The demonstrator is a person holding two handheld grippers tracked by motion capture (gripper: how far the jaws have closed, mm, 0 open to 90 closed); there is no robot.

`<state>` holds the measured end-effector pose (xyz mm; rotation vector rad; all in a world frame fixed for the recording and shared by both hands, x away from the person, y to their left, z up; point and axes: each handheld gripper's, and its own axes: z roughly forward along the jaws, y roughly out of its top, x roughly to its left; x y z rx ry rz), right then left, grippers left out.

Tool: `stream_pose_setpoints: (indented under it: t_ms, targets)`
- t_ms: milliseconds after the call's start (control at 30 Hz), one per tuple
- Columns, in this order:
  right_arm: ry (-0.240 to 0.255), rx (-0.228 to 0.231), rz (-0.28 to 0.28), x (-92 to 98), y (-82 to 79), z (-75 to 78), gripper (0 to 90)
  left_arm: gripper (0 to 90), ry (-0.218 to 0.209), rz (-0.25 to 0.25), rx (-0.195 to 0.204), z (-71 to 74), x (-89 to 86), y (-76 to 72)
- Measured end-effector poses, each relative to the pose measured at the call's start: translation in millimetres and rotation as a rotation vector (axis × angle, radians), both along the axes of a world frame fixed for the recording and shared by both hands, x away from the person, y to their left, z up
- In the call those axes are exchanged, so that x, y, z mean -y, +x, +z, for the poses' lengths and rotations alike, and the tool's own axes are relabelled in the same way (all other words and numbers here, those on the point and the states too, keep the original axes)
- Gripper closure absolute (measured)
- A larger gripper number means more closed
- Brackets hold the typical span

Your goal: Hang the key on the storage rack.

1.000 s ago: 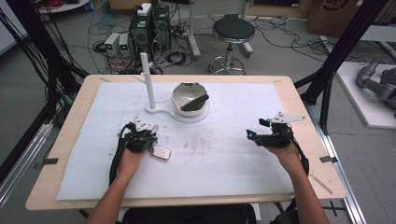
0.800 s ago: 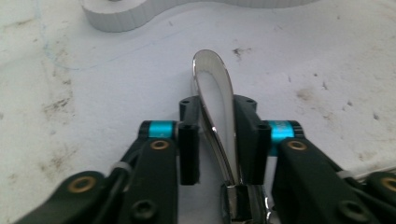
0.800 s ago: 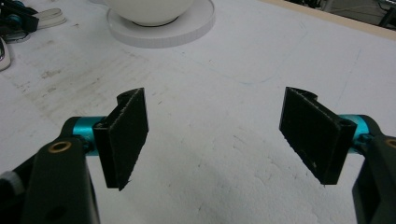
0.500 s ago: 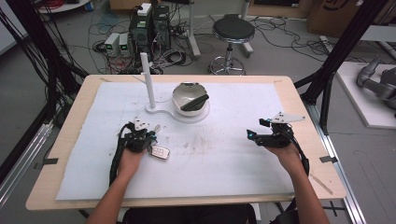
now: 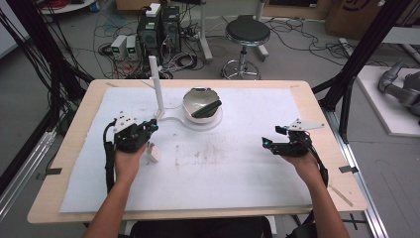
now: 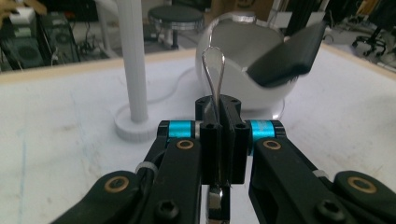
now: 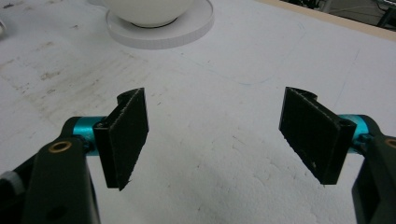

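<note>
One change: the left tongs (image 6: pixel 217 140) have just clamped shut on a small metal wire-loop clip (image 6: pixel 214 70) and lifted it off the white-covered counter (image 5: pixel 247 173); earlier it lay flat, now its white tag (image 5: pixel 152 152) hangs beneath them at centre left of the high view. Pick looks done; carry next, probably toward the white bowl-shaped holder (image 5: pixel 200 106). Right tongs (image 7: pixel 219 140) gape wide, empty, over bare counter at right.
</note>
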<state>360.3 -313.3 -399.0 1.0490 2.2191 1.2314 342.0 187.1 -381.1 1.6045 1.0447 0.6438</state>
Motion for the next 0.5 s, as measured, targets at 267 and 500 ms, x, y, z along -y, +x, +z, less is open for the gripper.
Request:
stream_pose_setpoints:
  t_ms: [267,500]
  targets:
    - [0.008,0.005,-0.001,0.2,-0.1,0.7,24.3,86.8,-0.013,0.013,0.084,33.5,-7.1,5.6]
    - [0.015,0.007,-0.005,1.9,-0.1,1.2,24.3,86.7,-0.061,0.021,0.142,52.9,-15.7,10.6]
